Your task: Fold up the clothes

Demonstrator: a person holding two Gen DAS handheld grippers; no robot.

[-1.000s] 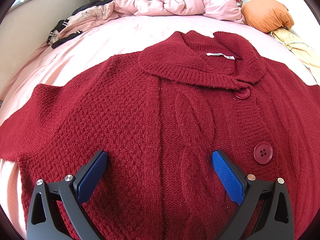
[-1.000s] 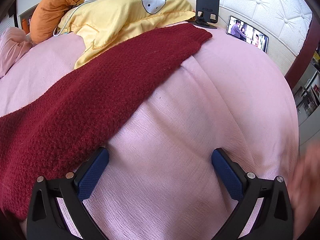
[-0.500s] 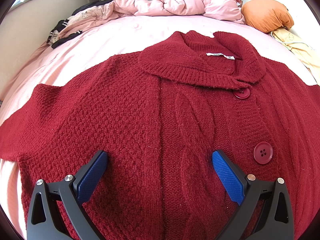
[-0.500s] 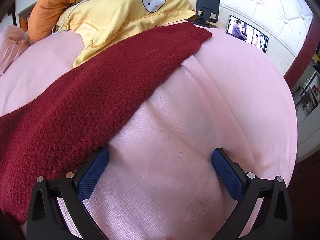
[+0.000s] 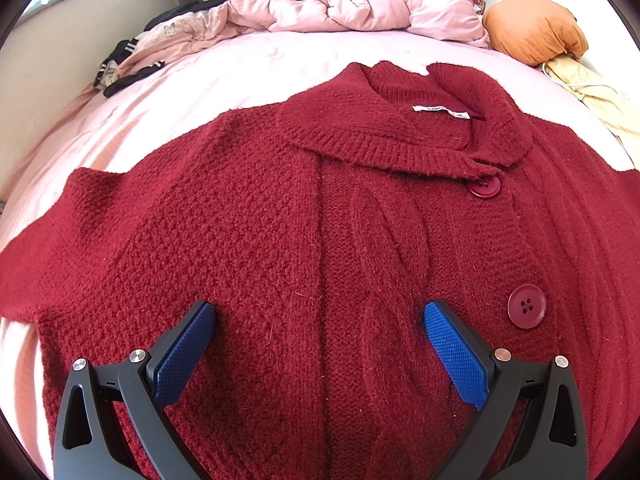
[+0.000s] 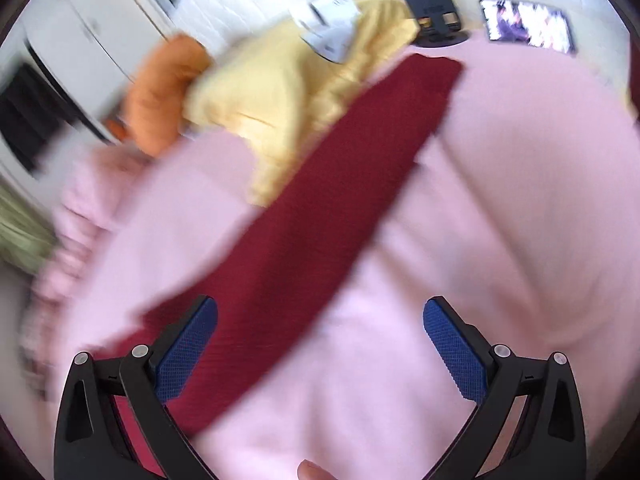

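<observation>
right gripper (image 6: 320,344) swung, blurred; cardigan (image 5: 280,240) unmoved

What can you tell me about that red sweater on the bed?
The dark red cardigan is a chunky knit lying flat, front up, on the pink bedsheet. It has a ribbed collar, a white neck label, cable panel and two red buttons. One sleeve stretches out, overlapping yellow fabric.
</observation>
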